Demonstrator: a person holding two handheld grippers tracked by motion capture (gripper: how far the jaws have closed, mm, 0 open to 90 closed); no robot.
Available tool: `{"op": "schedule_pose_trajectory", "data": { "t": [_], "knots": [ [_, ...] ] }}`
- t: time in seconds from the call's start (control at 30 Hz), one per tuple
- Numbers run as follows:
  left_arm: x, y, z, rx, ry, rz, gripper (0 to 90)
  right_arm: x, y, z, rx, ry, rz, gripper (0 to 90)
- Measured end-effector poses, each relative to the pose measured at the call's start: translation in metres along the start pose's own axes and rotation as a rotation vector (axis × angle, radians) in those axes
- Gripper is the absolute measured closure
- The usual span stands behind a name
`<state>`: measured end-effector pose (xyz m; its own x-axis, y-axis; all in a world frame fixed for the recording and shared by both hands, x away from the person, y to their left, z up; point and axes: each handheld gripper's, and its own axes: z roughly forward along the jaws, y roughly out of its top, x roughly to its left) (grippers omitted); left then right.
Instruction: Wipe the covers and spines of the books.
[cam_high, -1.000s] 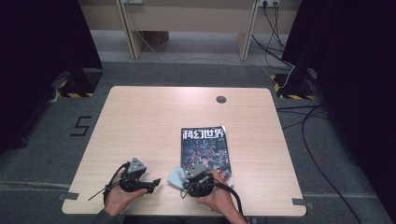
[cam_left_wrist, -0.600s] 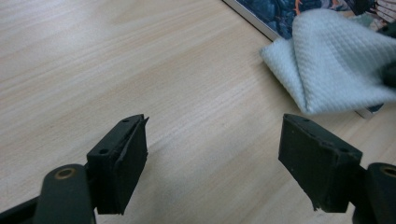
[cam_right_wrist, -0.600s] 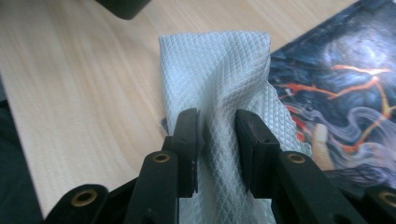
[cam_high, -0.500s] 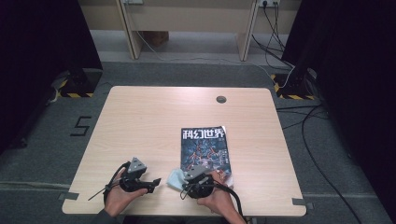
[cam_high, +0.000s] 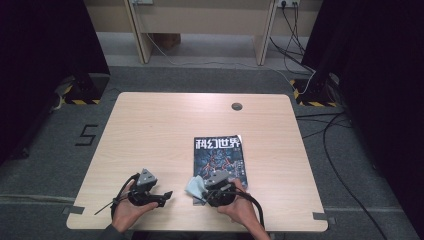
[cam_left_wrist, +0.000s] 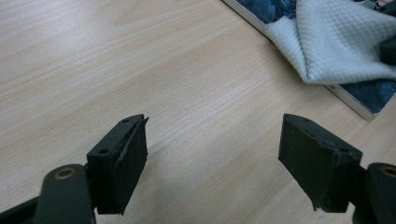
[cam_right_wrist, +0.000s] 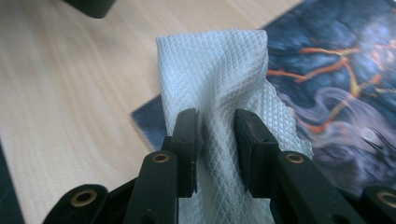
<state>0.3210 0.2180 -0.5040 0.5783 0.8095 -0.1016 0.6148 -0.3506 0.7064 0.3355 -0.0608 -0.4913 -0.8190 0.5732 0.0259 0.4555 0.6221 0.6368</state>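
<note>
A dark-covered magazine (cam_high: 220, 155) lies flat on the wooden table (cam_high: 165, 130), right of centre. A pale blue-white woven cloth (cam_right_wrist: 219, 60) rests on the magazine's near left corner (cam_right_wrist: 149, 116), and my right gripper (cam_right_wrist: 215, 128) is shut on it, the fabric pinched between both pads. In the high view the cloth (cam_high: 196, 187) pokes out to the left of the right gripper (cam_high: 202, 191). My left gripper (cam_high: 169, 195) lies low over bare wood near the front edge and points toward the cloth. Its jaws stand wide open with nothing between them (cam_left_wrist: 212, 149). The cloth (cam_left_wrist: 336, 42) shows at that view's top right.
A round cable hole (cam_high: 236, 106) sits near the table's far edge. Black cables trail from both grippers over the front edge. Desk legs and floor cables (cam_high: 310, 85) lie beyond the table. Bare wood spreads across the left and far parts of the table.
</note>
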Motion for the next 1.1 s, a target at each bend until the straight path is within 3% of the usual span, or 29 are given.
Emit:
{"op": "schedule_pose_trajectory", "data": {
  "t": [0.07,0.13,0.27,0.37,0.5,0.57,0.67,0.7,0.77,0.8,0.9,1.1],
  "knots": [
    [0.001,0.0,0.0,0.001,0.001,0.004,23.1,0.002,0.001,0.0,0.004,-0.01,-0.002,71.1],
    [0.001,0.0,0.001,0.002,0.003,-0.003,23.1,0.008,0.003,0.001,0.009,-0.027,-0.043,71.3],
    [0.001,0.0,0.0,0.002,0.005,-0.002,23.1,0.022,0.009,0.008,0.007,0.008,-0.06,71.3],
    [0.001,0.0,0.001,0.003,0.007,-0.002,23.1,0.032,0.013,0.01,0.012,0.003,-0.099,71.6],
    [0.002,0.0,0.0,0.001,0.008,0.0,23.1,0.033,0.013,0.011,0.009,0.016,-0.106,71.7],
    [0.001,0.0,0.0,0.003,0.008,0.0,23.1,0.027,0.012,0.01,0.009,0.036,-0.084,71.5],
    [0.001,0.0,0.001,0.003,0.005,0.001,23.1,0.011,0.004,0.002,0.015,-0.01,-0.049,71.5],
    [0.001,0.0,0.001,0.004,0.005,0.0,23.1,0.011,0.004,0.002,0.015,-0.01,-0.049,71.5],
    [0.001,0.0,0.001,0.005,0.004,0.004,23.1,0.001,-0.002,-0.005,0.02,-0.052,-0.038,71.5],
    [0.001,0.0,0.001,0.0,-0.001,0.004,23.1,-0.008,-0.009,-0.013,0.032,-0.106,-0.035,71.5],
    [0.0,0.0,0.001,-0.01,-0.01,0.002,23.0,-0.02,-0.018,-0.021,0.029,-0.13,0.005,71.5],
    [-0.012,0.004,0.005,-0.041,-0.056,0.009,22.3,-0.046,-0.043,-0.044,0.03,-0.228,0.079,71.2]
  ]
}}
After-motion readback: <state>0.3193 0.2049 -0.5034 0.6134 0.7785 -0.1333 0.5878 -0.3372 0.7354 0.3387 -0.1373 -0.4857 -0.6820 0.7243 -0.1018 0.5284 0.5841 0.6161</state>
